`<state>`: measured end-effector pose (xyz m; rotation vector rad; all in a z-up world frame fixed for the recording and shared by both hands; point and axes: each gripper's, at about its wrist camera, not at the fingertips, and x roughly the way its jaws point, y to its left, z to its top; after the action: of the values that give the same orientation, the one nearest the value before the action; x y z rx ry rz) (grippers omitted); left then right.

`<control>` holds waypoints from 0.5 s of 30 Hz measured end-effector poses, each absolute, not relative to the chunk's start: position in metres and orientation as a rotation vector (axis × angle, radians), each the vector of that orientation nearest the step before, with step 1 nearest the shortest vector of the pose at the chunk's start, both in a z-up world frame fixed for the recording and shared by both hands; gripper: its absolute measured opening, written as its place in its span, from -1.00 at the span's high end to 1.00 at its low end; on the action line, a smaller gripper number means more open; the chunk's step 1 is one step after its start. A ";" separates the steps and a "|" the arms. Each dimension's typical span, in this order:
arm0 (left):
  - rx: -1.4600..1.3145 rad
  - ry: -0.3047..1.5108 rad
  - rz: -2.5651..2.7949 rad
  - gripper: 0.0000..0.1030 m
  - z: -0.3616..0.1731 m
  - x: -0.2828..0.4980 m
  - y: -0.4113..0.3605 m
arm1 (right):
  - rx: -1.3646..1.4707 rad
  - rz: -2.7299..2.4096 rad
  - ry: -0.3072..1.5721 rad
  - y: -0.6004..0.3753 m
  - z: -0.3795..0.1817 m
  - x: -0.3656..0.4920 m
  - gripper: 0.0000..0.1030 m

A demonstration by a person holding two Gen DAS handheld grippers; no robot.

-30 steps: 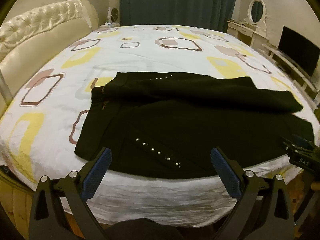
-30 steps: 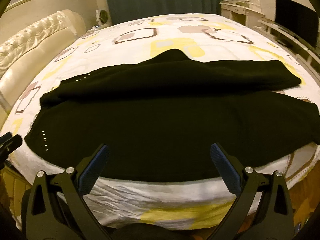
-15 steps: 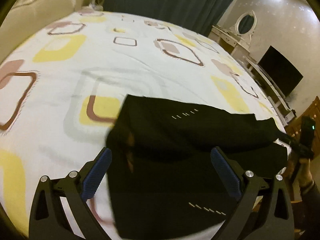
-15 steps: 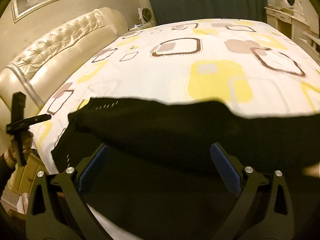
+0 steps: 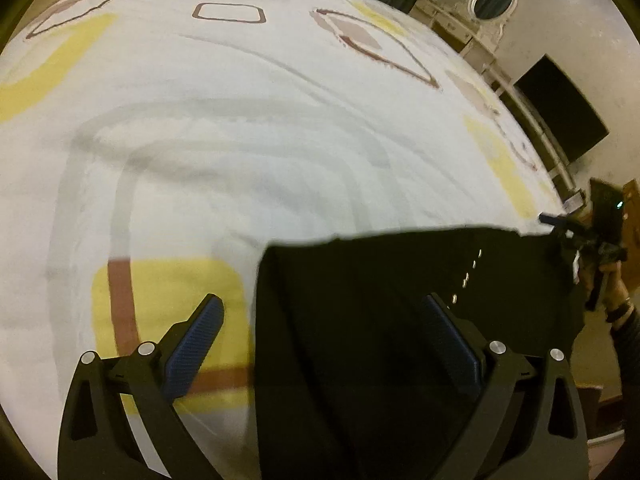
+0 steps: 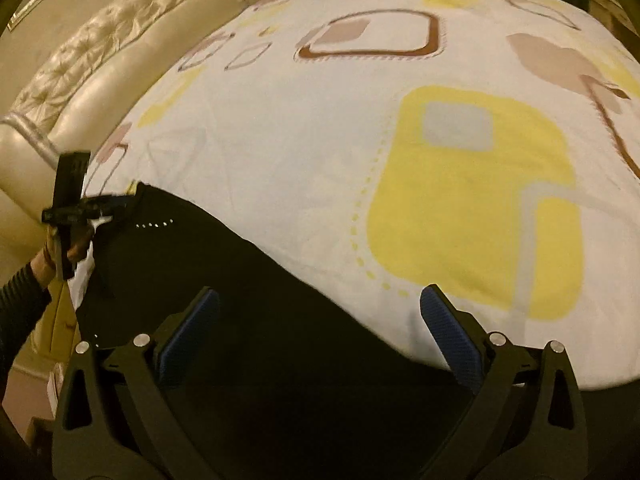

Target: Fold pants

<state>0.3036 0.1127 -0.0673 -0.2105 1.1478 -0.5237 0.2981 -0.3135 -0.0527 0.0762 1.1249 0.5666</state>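
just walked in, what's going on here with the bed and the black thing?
A person holds a pair of tongs in each hand over a bed with a patterned sheet, folding black pants. Both the left tongs and the right tongs are open with the pants spread beneath them; neither grips the fabric in its own view. Each camera also shows the other tongs at the pants' far end, though whether they pinch the cloth there is unclear. The pants lie near the bed's front edge.
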 end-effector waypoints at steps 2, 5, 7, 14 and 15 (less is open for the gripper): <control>-0.226 1.149 -0.538 -0.90 -0.069 0.307 0.115 | 0.042 0.599 1.151 -0.306 -0.058 0.302 -0.94; -0.207 1.146 -0.557 -0.90 -0.070 0.310 0.114 | 0.000 0.645 1.214 -0.296 -0.068 0.304 -0.72; -0.178 1.150 -0.562 -0.89 -0.069 0.308 0.112 | -0.059 0.646 1.242 -0.289 -0.073 0.304 -0.44; -0.130 1.192 -0.538 0.34 -0.068 0.311 0.115 | -0.118 0.681 1.267 -0.287 -0.070 0.297 0.85; -0.134 1.194 -0.539 0.41 -0.068 0.311 0.116 | -0.135 0.673 1.260 -0.285 -0.069 0.295 0.85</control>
<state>0.3107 0.1158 -0.0679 -0.1341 1.1938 -0.5393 0.2951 -0.2852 -0.0694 -0.1350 1.2595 0.6730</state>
